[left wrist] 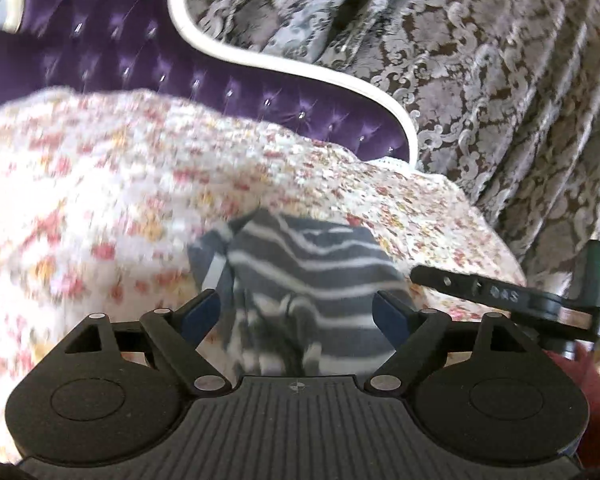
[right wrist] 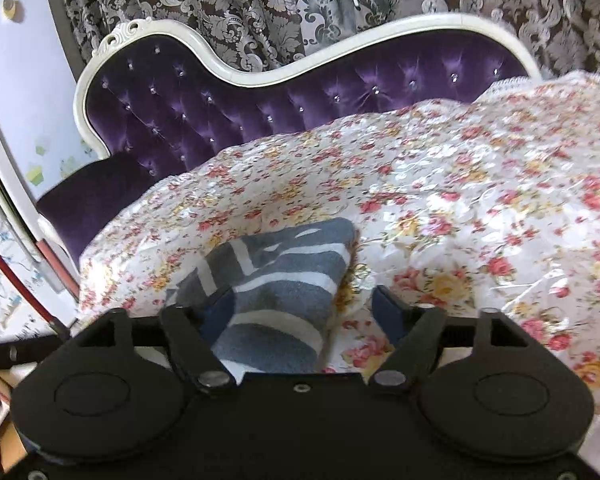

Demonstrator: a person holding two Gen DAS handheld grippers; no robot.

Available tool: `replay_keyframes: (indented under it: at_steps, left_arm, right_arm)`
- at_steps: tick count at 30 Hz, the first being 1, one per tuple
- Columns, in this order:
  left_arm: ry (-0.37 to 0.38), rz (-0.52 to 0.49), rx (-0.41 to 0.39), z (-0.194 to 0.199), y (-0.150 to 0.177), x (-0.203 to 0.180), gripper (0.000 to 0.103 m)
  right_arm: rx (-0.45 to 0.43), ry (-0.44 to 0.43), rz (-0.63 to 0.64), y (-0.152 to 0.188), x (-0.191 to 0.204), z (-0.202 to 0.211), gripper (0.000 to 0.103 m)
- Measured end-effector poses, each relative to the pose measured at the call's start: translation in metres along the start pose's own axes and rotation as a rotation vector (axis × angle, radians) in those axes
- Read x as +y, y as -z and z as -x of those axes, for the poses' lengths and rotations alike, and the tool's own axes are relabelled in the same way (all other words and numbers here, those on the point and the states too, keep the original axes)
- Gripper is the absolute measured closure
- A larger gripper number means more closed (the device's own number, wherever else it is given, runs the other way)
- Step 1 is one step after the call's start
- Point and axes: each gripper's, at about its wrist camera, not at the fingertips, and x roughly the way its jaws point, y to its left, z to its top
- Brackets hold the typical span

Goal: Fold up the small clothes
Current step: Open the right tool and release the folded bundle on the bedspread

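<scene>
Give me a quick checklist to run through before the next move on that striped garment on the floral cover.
1. Left gripper open, nothing pinched: ok.
2. Right gripper open, nothing pinched: ok.
3. Striped garment lying on the floral cover, not hanging off: ok.
4. Garment folded flat and neat: not ok; in the left wrist view it looks bunched near the gripper.
5. Nothing else lying on the garment: ok.
6. Fold edges lined up: cannot tell; left view is blurred and the near part is hidden.

You see a purple tufted sofa point(right wrist: 172, 120) covered by a floral cloth point(right wrist: 460, 184); a grey striped garment point(right wrist: 276, 280) lies bunched on the cloth near its front edge.
</scene>
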Motion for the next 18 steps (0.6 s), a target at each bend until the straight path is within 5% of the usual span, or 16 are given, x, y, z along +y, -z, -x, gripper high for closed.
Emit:
replay_keyframes:
  at_steps: [8, 12, 18]
  left_arm:
    - [-0.121, -0.134, 0.009, -0.053, 0.003, -0.014, 0.018]
    - [-0.199, -0.124, 0.063, -0.066, 0.016, 0.003, 0.018]
    - [-0.190, -0.075, 0.070, -0.061, 0.028, 0.019, 0.016]
  right_arm:
    - [-0.001, 0.043, 0.034, 0.004, 0.009, 0.000, 0.004]
    - [0.004, 0.063, 0.040, 0.005, 0.011, -0.004, 0.002]
    - [0.011, 0.132, 0.056, -0.002, 0.010, -0.022, 0.001]
